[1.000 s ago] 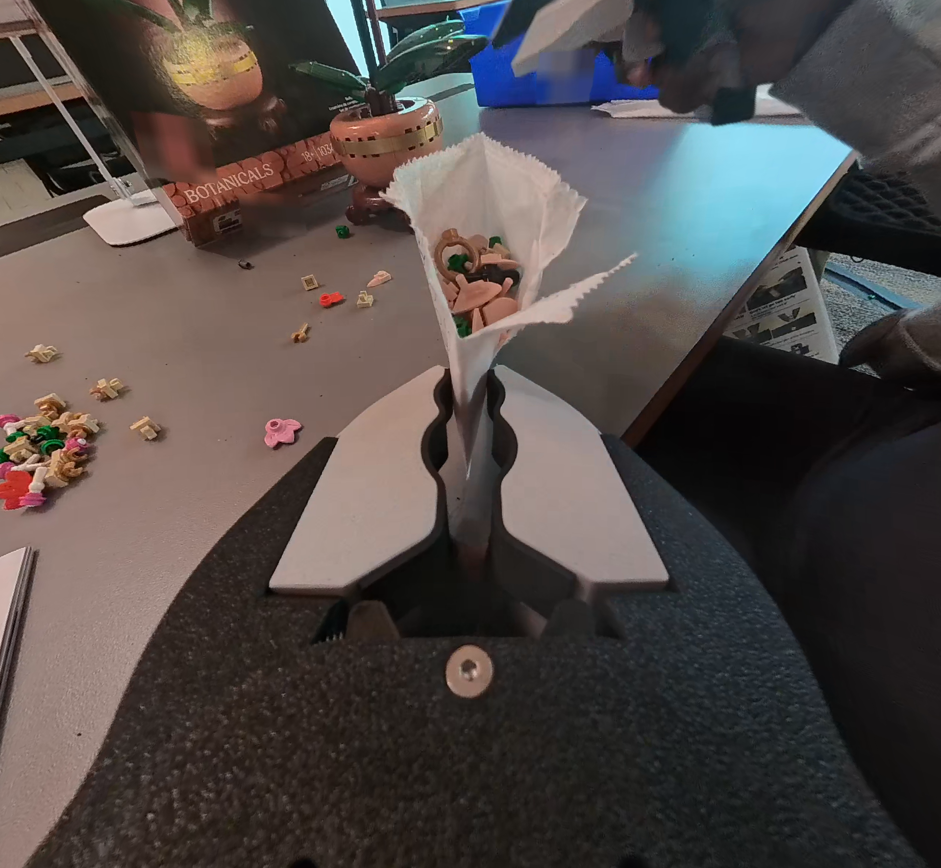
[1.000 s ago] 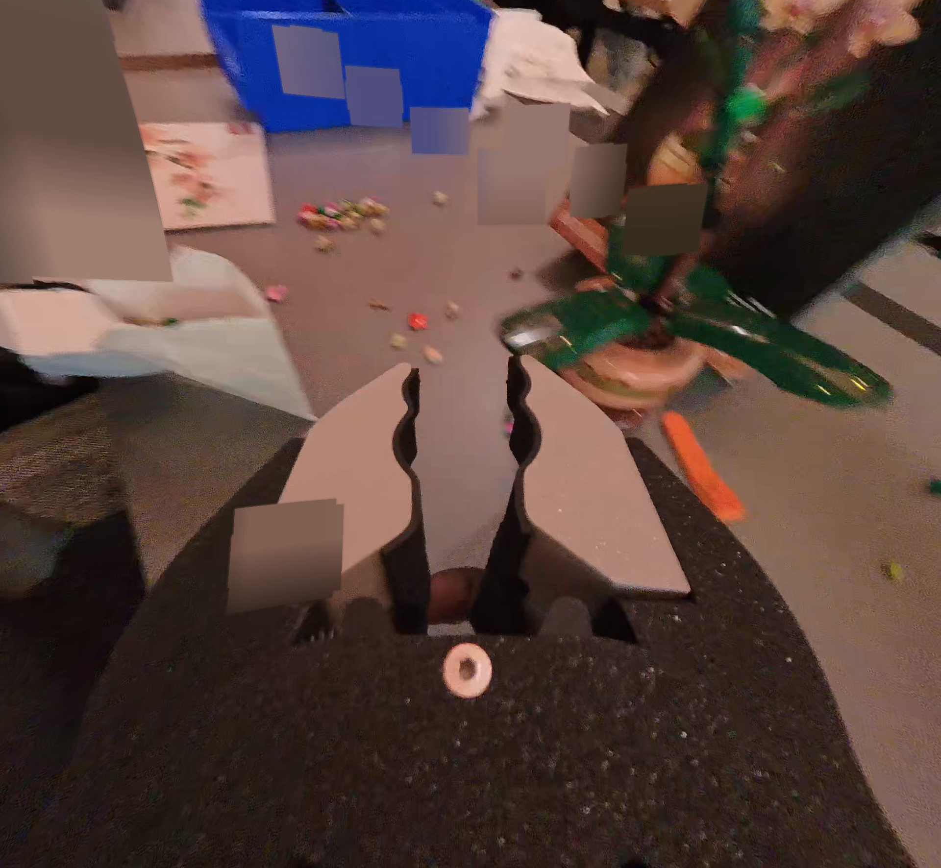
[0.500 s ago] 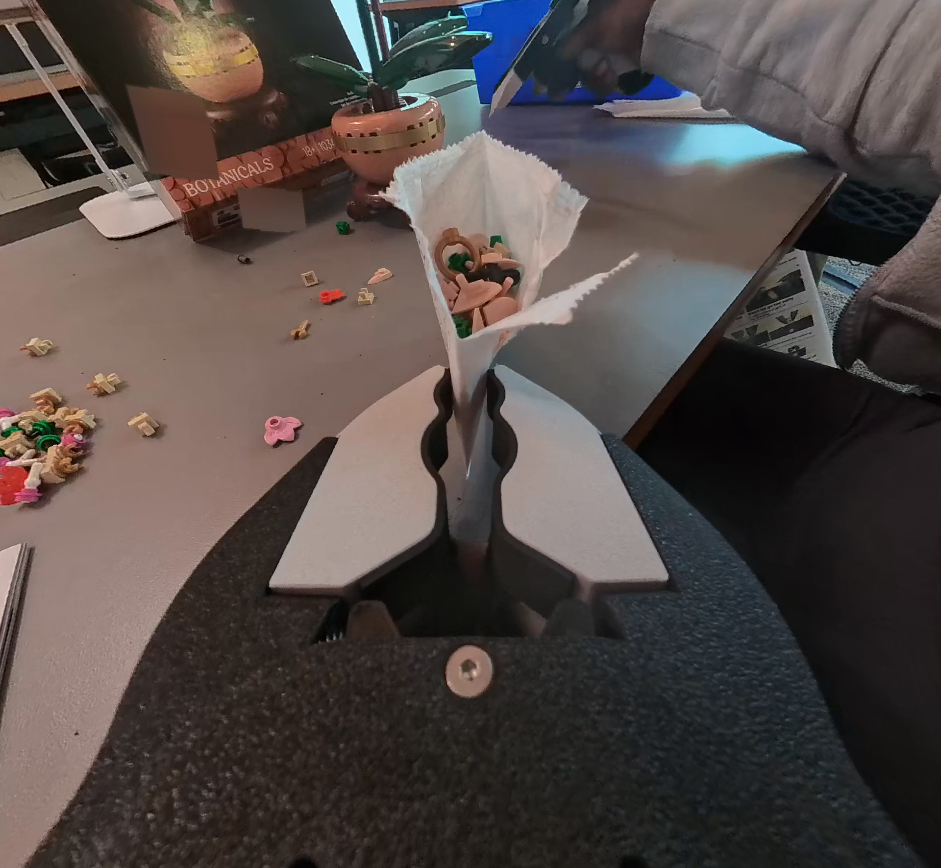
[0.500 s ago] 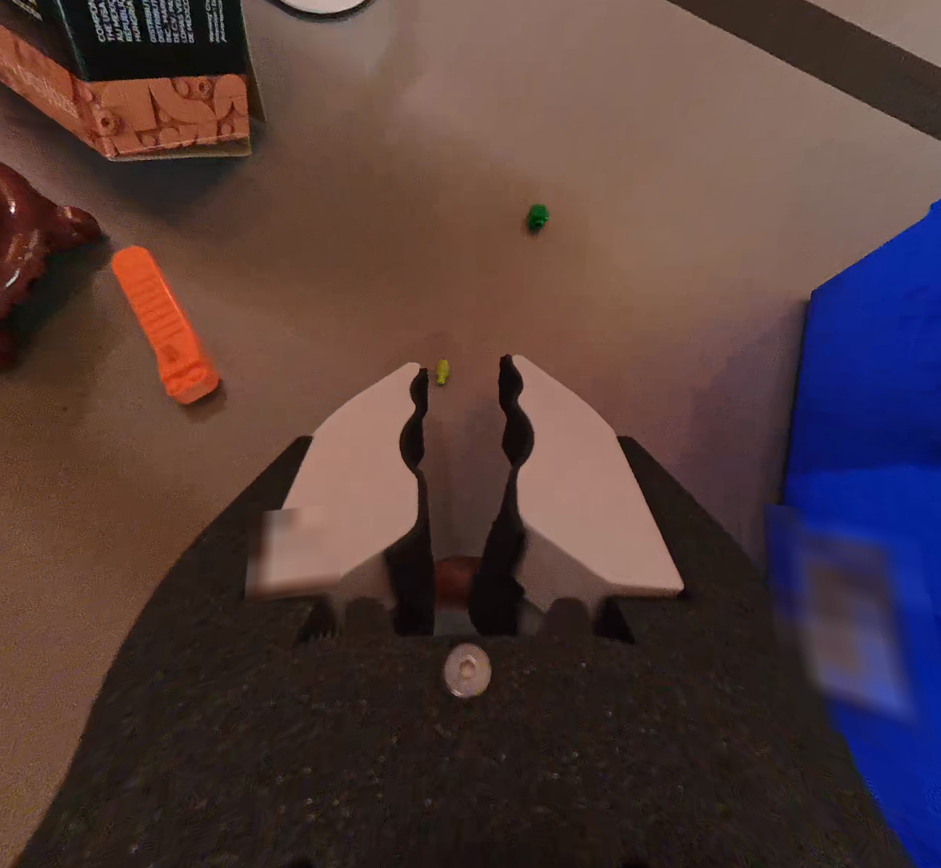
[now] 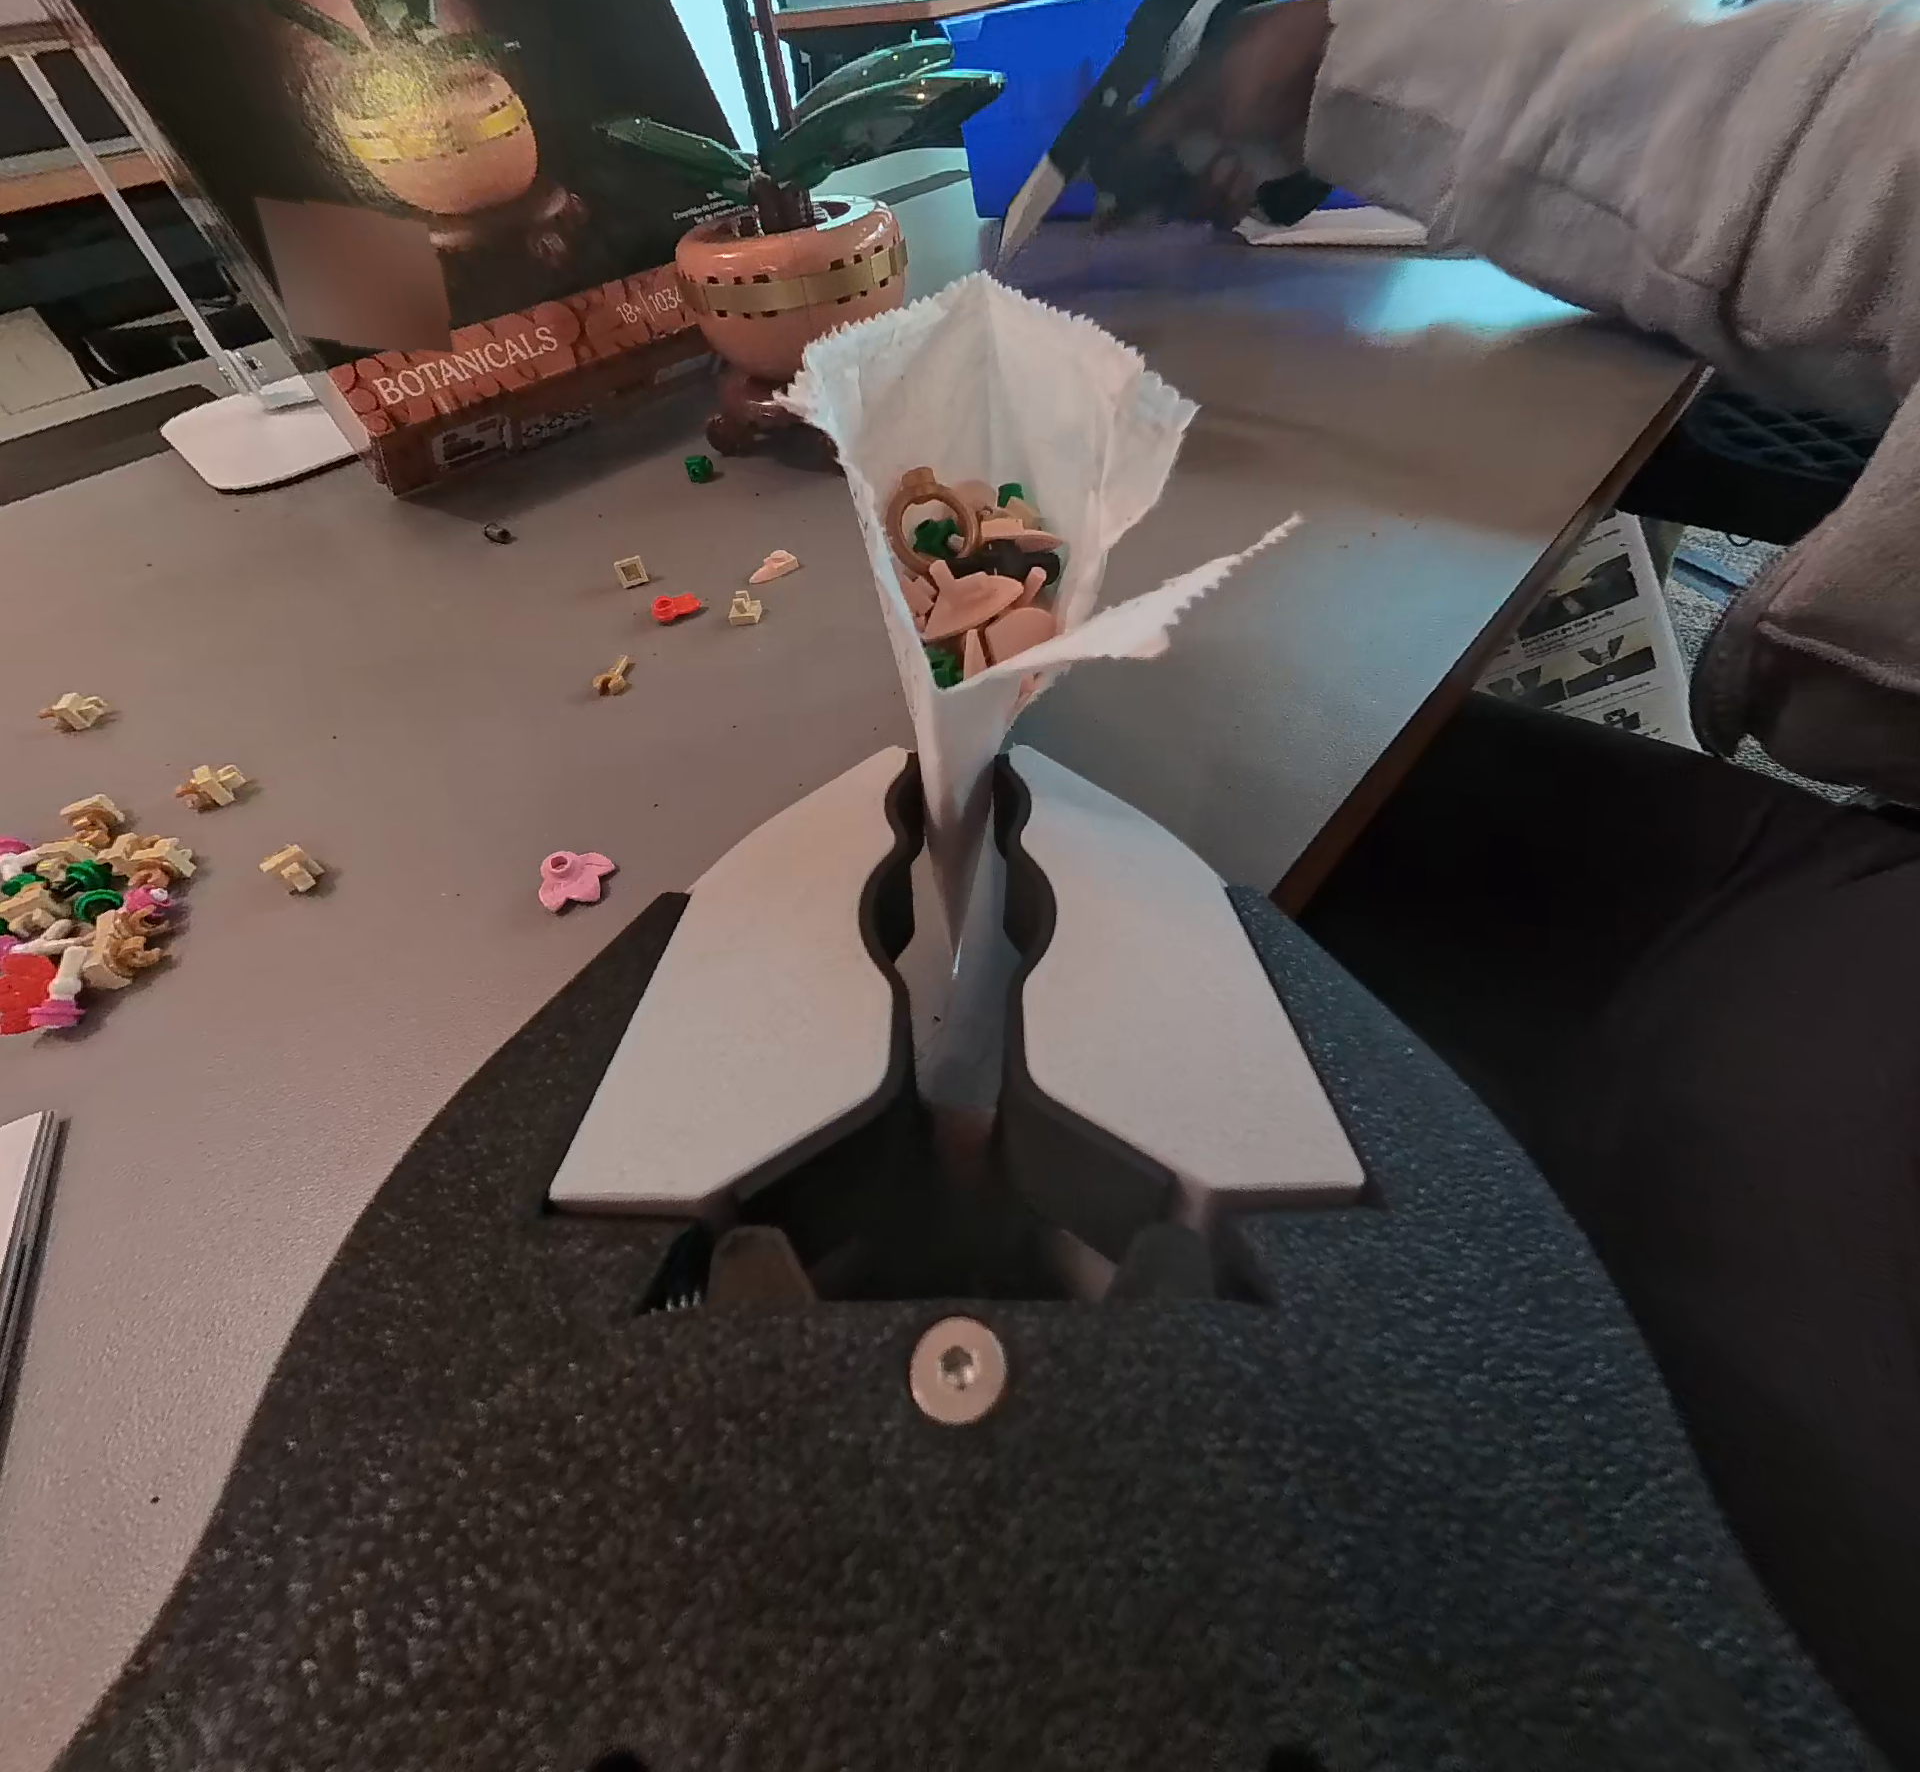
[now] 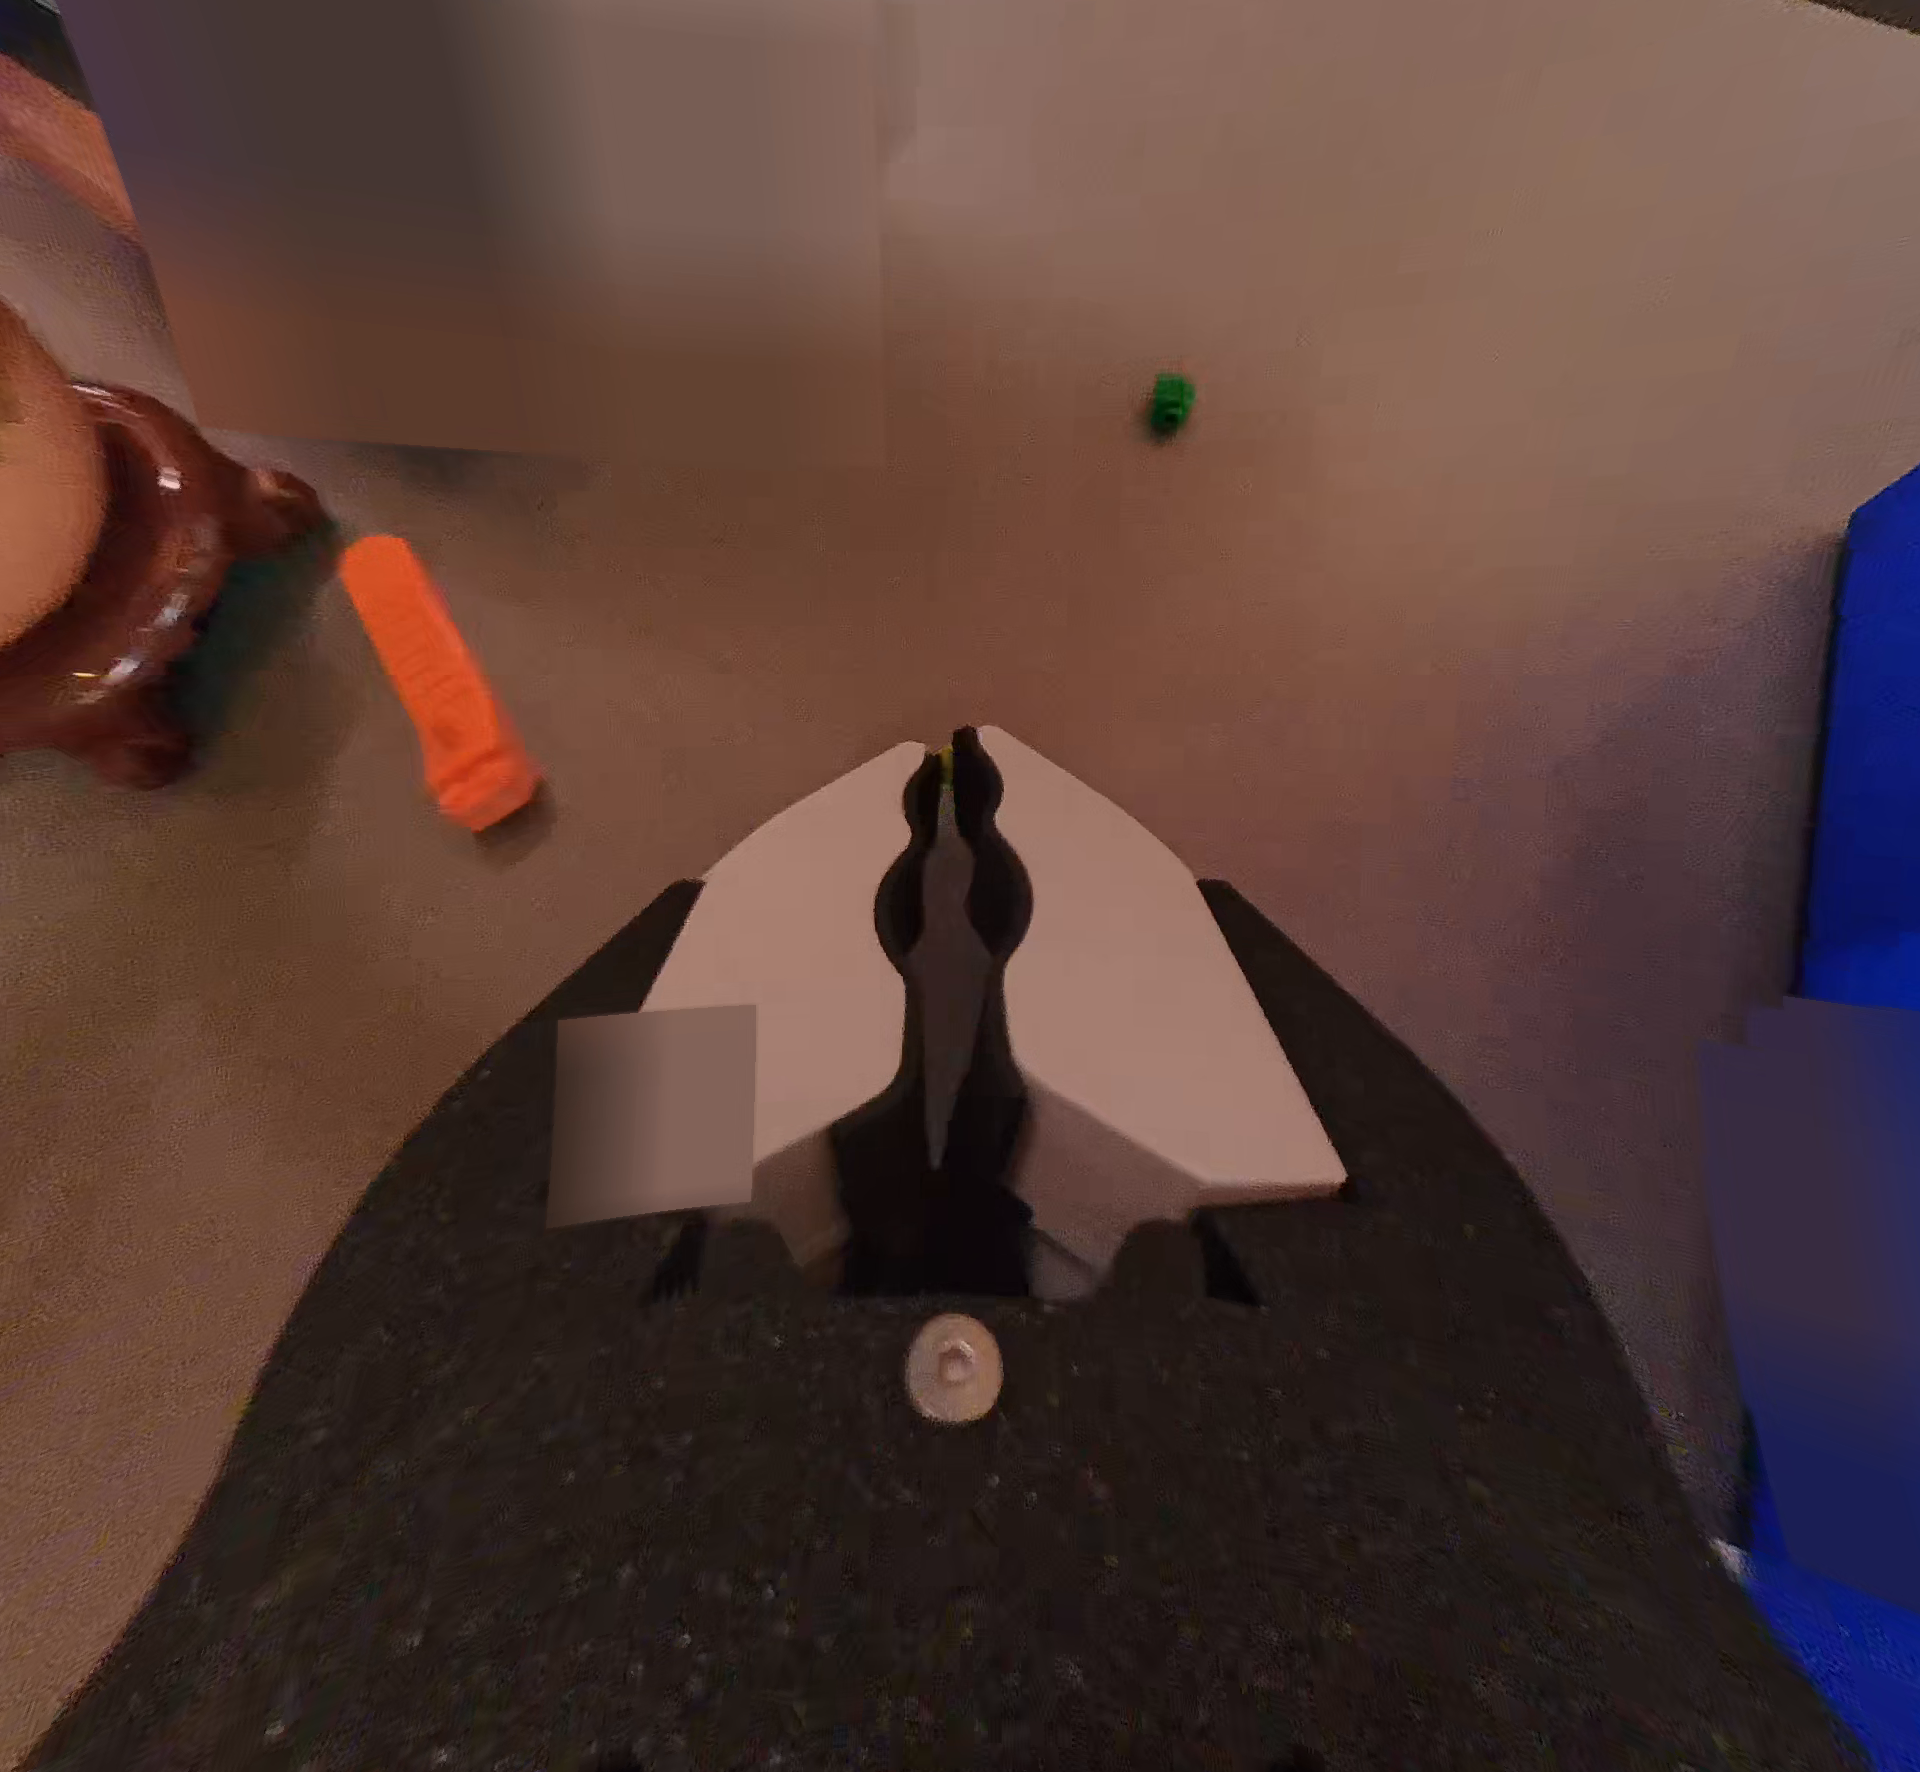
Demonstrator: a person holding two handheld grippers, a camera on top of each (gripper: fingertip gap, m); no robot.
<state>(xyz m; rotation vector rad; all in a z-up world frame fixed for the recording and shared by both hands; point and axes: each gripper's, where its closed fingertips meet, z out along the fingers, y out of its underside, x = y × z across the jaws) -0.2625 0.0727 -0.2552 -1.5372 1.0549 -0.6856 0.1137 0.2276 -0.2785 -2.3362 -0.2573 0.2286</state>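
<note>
On the grey table [image 5: 312, 631], toward its far edge beside the blue bin [image 6: 1870, 735], the right gripper [image 6: 951, 746], parted half a second ago, now pinches a yellow-green piece [image 6: 945, 764] at its tips. The left gripper [image 5: 958, 777] still clamps the white paper bag [image 5: 997, 392] of small parts above the near edge.

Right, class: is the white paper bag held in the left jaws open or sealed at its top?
Open: the white paper bag gapes at its top, showing small pieces inside.

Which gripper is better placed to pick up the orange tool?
Probably the right gripper: the orange tool lies just beside it, though it pinches a yellow bit. The left gripper is shut on the bag.
</note>
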